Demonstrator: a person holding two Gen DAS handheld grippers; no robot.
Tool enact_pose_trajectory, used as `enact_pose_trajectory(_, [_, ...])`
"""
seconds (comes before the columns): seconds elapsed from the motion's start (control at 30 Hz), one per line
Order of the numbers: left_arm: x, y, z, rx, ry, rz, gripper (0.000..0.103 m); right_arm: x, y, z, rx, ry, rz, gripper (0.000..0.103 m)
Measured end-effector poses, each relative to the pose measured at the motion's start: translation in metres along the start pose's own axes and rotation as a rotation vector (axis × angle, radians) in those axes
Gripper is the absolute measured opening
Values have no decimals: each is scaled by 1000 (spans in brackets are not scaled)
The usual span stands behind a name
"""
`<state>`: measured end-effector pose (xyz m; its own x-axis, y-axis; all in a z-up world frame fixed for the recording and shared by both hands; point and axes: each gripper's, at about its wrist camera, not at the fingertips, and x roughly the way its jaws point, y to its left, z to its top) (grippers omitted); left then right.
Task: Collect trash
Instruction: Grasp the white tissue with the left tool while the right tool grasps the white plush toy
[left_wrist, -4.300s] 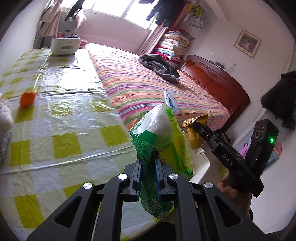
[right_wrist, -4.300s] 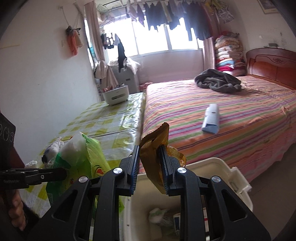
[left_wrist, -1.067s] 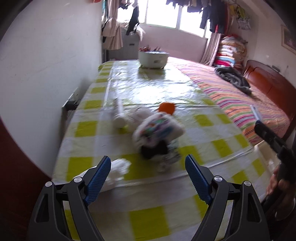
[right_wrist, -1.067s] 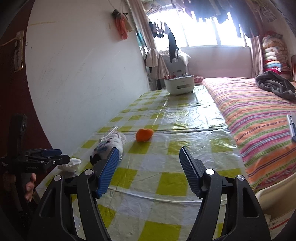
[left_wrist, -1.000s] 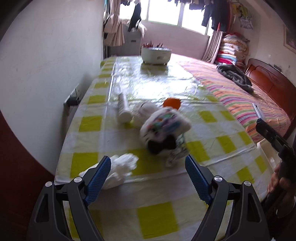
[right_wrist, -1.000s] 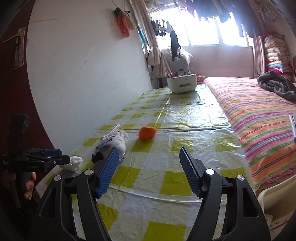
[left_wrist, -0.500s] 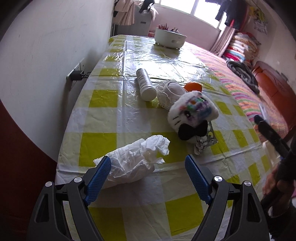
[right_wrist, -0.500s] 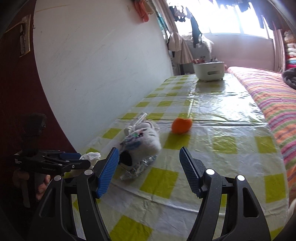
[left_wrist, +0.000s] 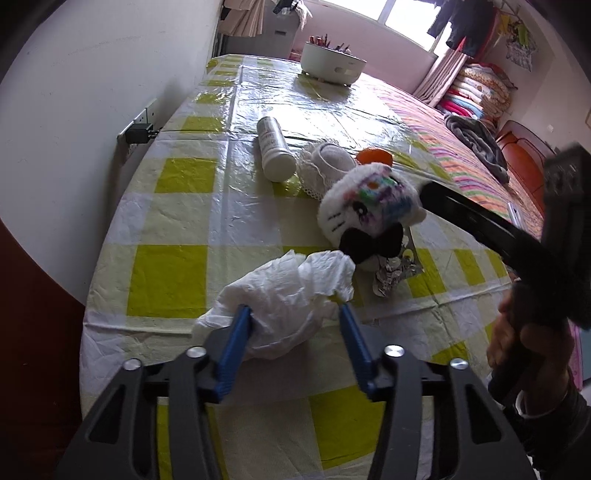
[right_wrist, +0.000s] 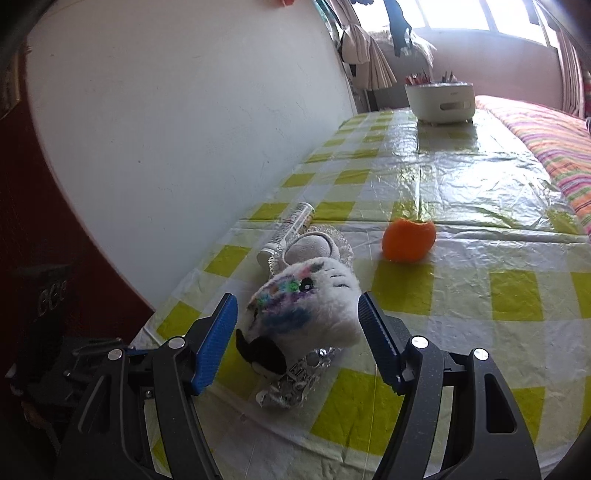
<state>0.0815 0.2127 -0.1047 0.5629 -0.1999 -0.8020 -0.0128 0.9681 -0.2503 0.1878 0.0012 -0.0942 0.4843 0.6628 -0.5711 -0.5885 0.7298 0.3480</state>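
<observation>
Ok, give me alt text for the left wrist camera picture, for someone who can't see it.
The left gripper has just been closing around a crumpled white tissue on a yellow-checked tablecloth. Beyond lie a white plush toy, a white tube and crumpled foil; the right gripper reaches in from the right.

Foil wrapper (right_wrist: 295, 380) half hidden under plush toy (right_wrist: 306, 306).

Daylight from the window (right_wrist: 480, 14) overexposes it; tablecloth (right_wrist: 461, 162) shows glare; fisheye edges curve, corners dark.
</observation>
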Motion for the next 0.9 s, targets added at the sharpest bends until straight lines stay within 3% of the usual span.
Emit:
enact_pose_trajectory(0.07, [2, -2, 0, 0, 5, -11, 30, 9, -1, 3, 6, 20, -6, 68])
enact_pose_trajectory(0.13, [4, -4, 0, 1, 7, -18, 28, 15, -2, 3, 8, 34, -21, 71])
enact_pose_trajectory(0.33, [7, -14, -2, 15, 8, -37, 22, 35, -6, 3, 17, 90, -32, 70])
enact_pose_trajectory(0.37, [8, -16, -2, 19, 7, -35, 22, 36, -5, 2, 7, 93, -41, 61])
enact_pose_trajectory(0.5, [10, -19, -1, 17, 3, -37, 21, 33, -5, 4, 2, 85, -21, 48])
enact_pose_trajectory(0.9, [8, -35, -1, 26, -36, -46, 9, -26, -5, 14, 16, -68, 19, 44])
